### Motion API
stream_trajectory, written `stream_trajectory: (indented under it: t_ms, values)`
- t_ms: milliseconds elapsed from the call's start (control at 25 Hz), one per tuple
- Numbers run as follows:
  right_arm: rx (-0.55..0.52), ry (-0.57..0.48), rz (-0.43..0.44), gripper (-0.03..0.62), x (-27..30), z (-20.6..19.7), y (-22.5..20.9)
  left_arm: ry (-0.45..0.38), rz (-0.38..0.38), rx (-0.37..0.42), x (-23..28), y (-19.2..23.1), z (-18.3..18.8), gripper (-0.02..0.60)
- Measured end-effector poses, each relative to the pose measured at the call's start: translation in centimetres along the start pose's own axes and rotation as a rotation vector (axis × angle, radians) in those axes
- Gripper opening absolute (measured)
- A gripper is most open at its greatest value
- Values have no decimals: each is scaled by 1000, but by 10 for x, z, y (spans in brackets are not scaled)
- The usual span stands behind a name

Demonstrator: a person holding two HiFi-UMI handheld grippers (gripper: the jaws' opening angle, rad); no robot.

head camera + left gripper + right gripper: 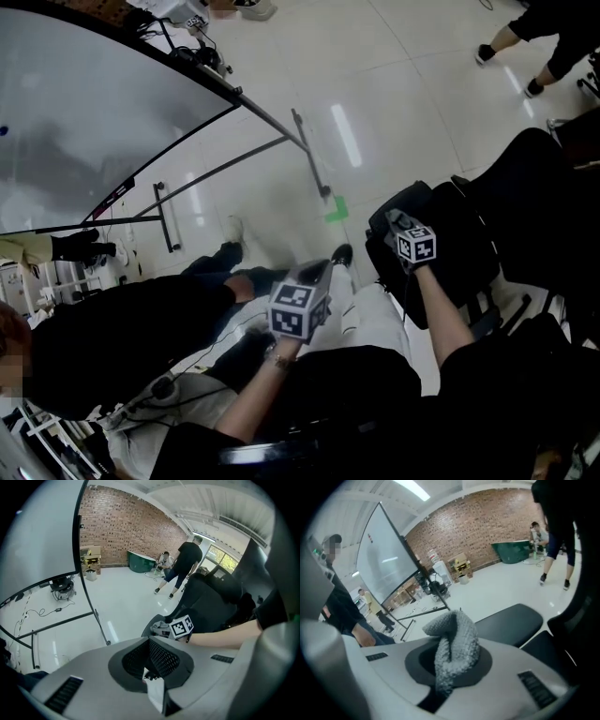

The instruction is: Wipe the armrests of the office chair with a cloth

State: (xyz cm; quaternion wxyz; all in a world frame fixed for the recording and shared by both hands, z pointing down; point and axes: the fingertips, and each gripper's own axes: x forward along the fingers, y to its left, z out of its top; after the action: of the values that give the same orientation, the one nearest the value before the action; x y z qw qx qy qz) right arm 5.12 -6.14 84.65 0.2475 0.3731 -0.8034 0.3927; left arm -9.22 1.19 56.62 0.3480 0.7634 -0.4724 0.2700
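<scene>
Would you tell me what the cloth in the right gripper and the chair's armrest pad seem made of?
The cloth looks like grey microfibre or terry: its surface is nubby, looped and matte, and it folds softly where the right gripper clamps it. The armrest pad looks like black moulded plastic or foam rubber, smooth with a dull sheen; I cannot tell which.

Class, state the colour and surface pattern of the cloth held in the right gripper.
The cloth is grey, with a nubbly, looped texture; clearest in the right gripper view.
</scene>
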Motion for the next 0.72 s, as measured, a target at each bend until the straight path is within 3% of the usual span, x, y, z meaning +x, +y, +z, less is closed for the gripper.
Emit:
stream_trajectory:
  t_ms: [200,320,560,640,720]
  values:
    - [194,-93,-274,20,-34,35,-135,-1,9,-4,-4,5,-2,-5]
    - [269,-111,-346,20,-35,36,-175,4,33,-25,-10,15,-7,-5]
    - [418,-304,-464,21,-48,36,-171,-6,87,-70,-22,39,-23,-5]
    - [442,-324,-423,21,-40,28,-153,-17,94,-74,-25,44,-23,-5]
    - [446,-314,-329,21,-23,20,-122,-22,94,-81,-27,47,-23,-5]
